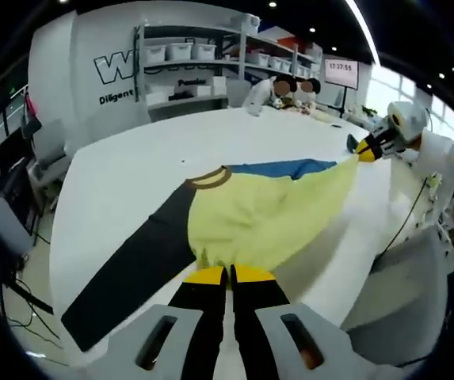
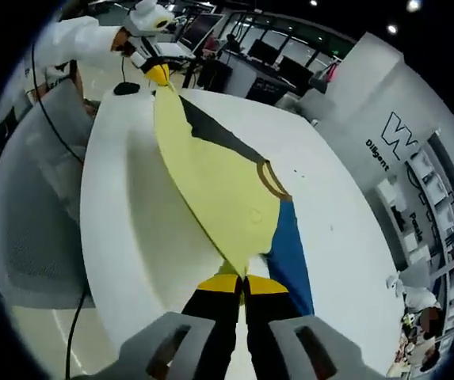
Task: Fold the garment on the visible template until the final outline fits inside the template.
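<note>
left gripper (image 1: 228, 273) jaws pinching yellow hem of garment (image 1: 266, 210) | right gripper (image 2: 244, 279) jaws clamped on opposite hem | garment stretched between them above white table (image 1: 123, 182) | far: shelving with bins (image 1: 187, 59), wall clock display (image 1: 341, 73), seated people

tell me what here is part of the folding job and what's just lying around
Part of the job:
- garment, yellow with a black sleeve and a blue sleeve, stretched over the white table
- left gripper, shut on the garment
- right gripper, shut on the garment

Just around:
- shelving with bins
- people at the far end of the table
- screen showing a clock
</note>
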`<act>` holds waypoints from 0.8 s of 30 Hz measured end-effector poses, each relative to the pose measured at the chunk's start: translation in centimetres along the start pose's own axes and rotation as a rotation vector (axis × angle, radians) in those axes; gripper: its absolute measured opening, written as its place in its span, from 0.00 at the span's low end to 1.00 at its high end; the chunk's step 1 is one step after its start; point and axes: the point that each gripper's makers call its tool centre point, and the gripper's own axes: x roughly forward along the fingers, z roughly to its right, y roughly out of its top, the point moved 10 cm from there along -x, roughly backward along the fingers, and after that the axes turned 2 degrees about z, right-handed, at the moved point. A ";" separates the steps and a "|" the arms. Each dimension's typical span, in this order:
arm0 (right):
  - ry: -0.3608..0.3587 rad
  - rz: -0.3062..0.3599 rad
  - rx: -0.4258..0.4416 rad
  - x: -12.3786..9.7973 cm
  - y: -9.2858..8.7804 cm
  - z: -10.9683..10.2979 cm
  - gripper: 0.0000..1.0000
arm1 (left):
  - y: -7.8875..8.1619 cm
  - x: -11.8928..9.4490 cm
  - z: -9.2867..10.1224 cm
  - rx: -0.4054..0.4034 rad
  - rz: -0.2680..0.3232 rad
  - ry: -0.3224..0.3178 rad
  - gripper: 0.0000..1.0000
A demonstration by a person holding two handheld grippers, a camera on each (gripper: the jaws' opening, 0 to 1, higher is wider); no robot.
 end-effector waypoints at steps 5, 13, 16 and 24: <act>0.055 -0.018 -0.012 -0.3 -0.8 -0.4 0.00 | -1.6 -0.6 2.4 -0.047 -0.070 -0.043 0.00; 0.147 -0.030 -0.015 -0.2 -1.3 -1.6 0.00 | -3.4 -1.2 3.9 -0.102 -0.124 -0.047 0.00; 0.189 -0.031 -0.006 -0.3 -1.5 -2.1 0.00 | -3.7 -1.4 4.2 -0.122 -0.147 -0.052 0.00; 0.325 -0.105 -0.078 -0.3 -2.1 -3.2 0.00 | -4.9 -1.3 4.6 -0.125 -0.225 -0.068 0.00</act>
